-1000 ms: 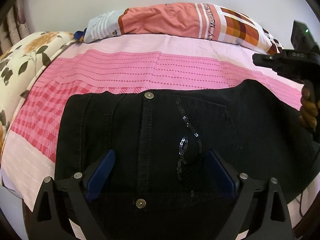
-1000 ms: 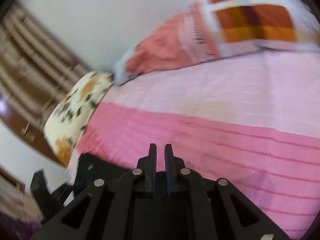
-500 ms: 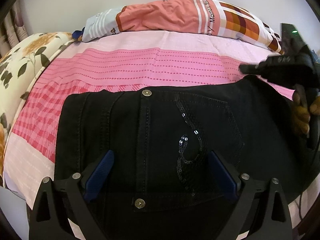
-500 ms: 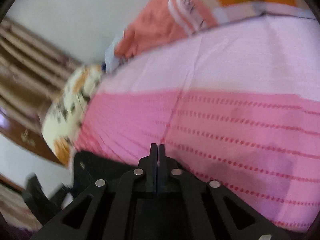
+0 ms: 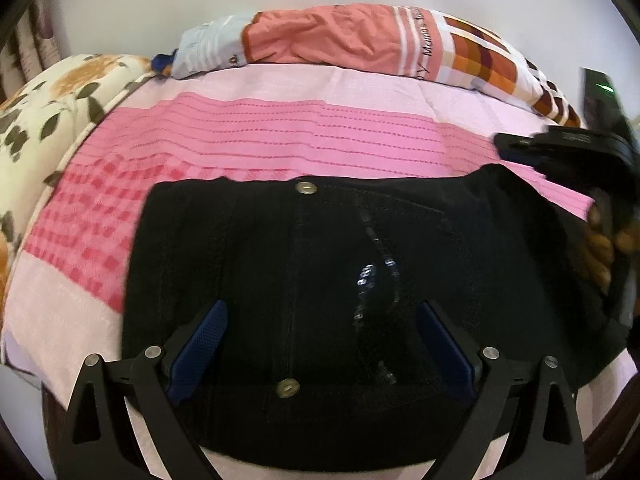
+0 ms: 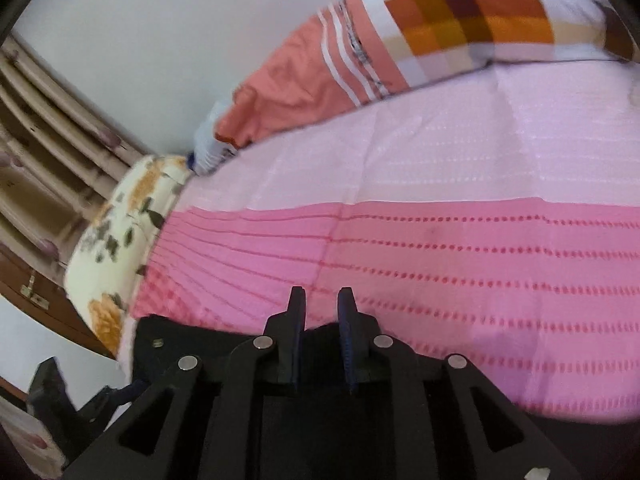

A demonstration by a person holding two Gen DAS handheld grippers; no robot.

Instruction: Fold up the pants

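Bed covered by pink and pale-pink banded woven sheet (image 5: 280, 136). Lying flat near its front edge: folded black denim pants (image 5: 320, 280) with metal buttons and sequin trim. At far edge: salmon, white and orange-checked pillow (image 5: 360, 40). At left edge: cream floral cushion (image 5: 44, 112).

The pants (image 5: 328, 264) were matt black denim with dull metal buttons (image 5: 306, 188) and glinting sequins (image 5: 370, 276) at 3 o'clock of centre. The bedsheet (image 5: 280, 140) was woven pink cloth; the left gripper (image 5: 320, 344) matt black plastic with textured blue pads (image 5: 200, 344).
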